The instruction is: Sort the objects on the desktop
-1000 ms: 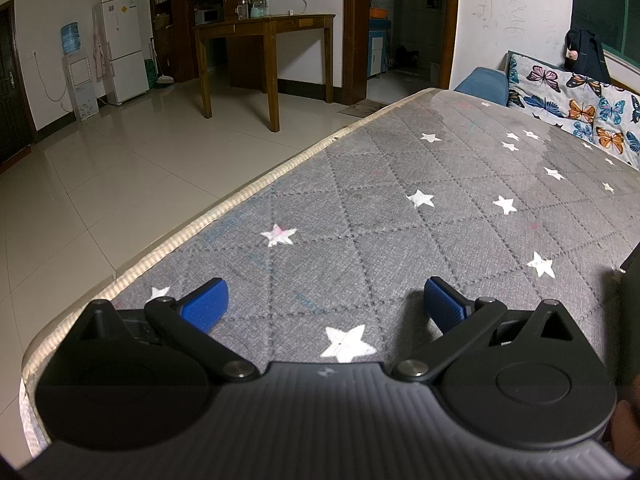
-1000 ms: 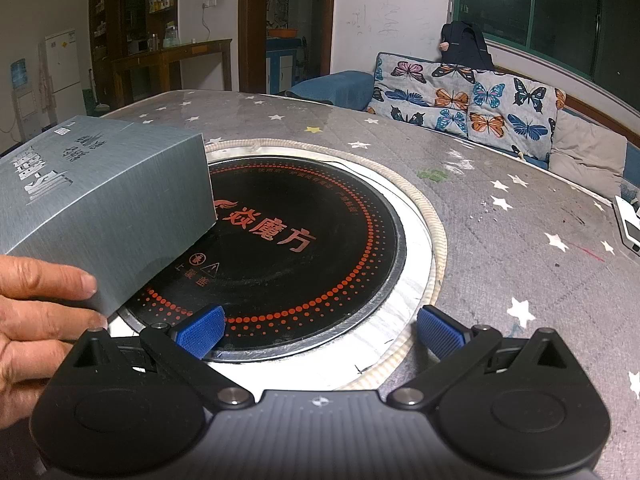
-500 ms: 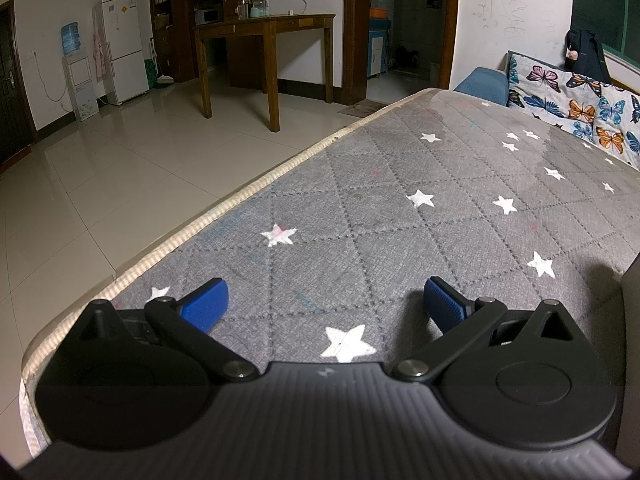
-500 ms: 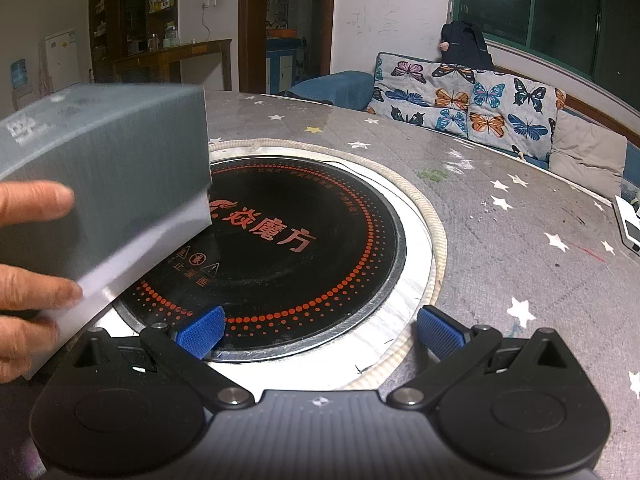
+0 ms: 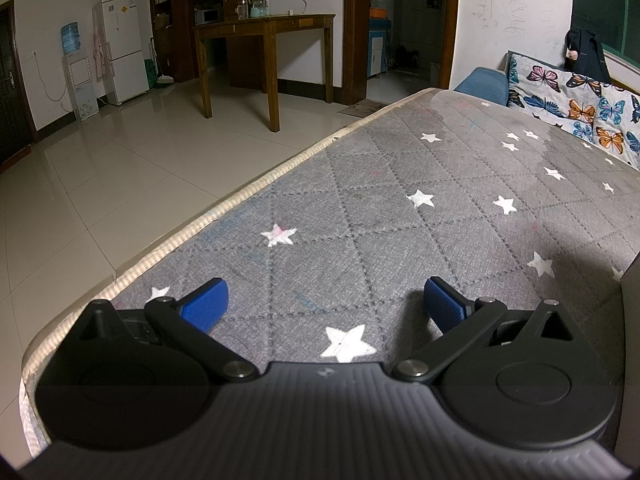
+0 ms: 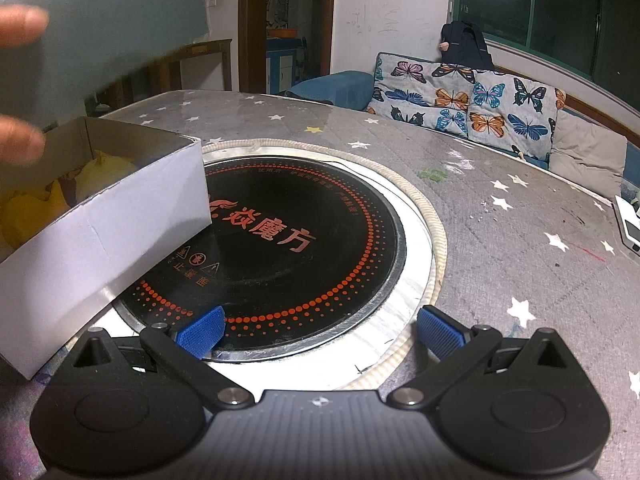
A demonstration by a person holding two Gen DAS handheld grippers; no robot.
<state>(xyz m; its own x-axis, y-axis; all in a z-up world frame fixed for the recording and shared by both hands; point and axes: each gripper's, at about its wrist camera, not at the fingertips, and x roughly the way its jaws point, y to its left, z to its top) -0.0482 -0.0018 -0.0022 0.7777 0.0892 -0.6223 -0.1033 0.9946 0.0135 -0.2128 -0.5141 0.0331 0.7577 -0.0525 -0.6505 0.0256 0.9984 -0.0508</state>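
The left gripper (image 5: 326, 304) is held low over the counter (image 5: 400, 232), which is covered in a grey quilted cloth printed with white stars; its two blue-padded fingers are spread wide apart with nothing between them, and seem to hover just above the cloth. The right gripper (image 6: 318, 330) is posed the same way, level and pointing forward, its two fingers released and empty above the near rim of one round black cooktop (image 6: 288, 248) that is set into the counter inside a metal ring and marked with red dots and red characters. At the left of the right wrist view one white box (image 6: 100, 236) is seen standing open on the counter, its near corner overlapping the cooktop's edge; yellow material (image 6: 40, 204) is visible inside it, too crumpled to be identified. One grey lid (image 6: 104, 20) is held tilted in the air above the box, well clear of it, by a bare hand (image 6: 18, 80) at the left edge of the frame; two fingertips are seen pressed against the lid's underside, blurred. The lid is not touched by either gripper. At the far right edge of the left wrist view a grey upright surface is partly seen, too cropped to be told apart. Behind the counter, one sofa (image 6: 500, 108) with butterfly-patterned cushions is seen along the wall, and one wooden table (image 5: 268, 32) and one white refrigerator (image 5: 122, 48) stand across the tiled floor.
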